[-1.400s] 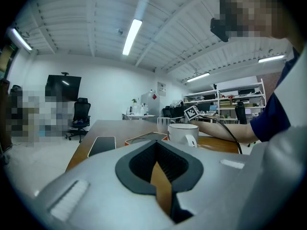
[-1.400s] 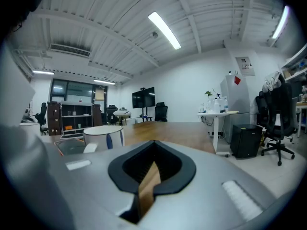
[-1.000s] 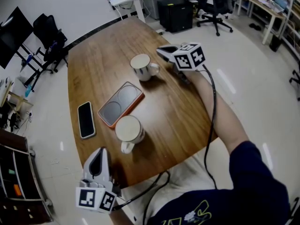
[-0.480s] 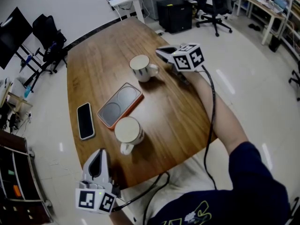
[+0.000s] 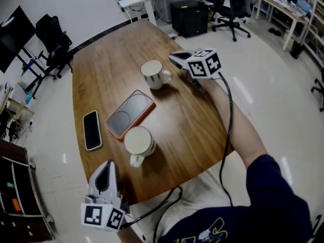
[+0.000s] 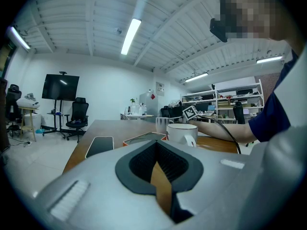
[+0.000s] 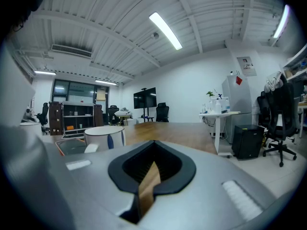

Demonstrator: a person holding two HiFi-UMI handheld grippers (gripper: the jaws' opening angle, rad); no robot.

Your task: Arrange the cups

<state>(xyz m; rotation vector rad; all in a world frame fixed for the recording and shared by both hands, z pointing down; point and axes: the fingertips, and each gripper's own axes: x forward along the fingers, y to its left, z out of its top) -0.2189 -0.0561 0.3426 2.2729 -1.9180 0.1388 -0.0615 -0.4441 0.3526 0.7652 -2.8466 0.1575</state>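
On the wooden table (image 5: 192, 125) stand two white cups, both upright. The near cup (image 5: 139, 142) is just beside the orange-rimmed tray (image 5: 129, 112), at its near edge, with its handle turned to the left gripper (image 5: 108, 164). The far cup (image 5: 154, 73), with dark marks on its side, stands a little beyond the tray, its handle turned to the right gripper (image 5: 173, 57). Inside both cups I see only a pale surface; I cannot tell if there is liquid. The tray's two round hollows are uncovered. A dark phone (image 5: 92, 129) lies left of the tray. The only print visible is the black-and-white square markers on the grippers' cubes. Both grippers have their fingers pressed together on nothing. Each is near a cup but apart from it.
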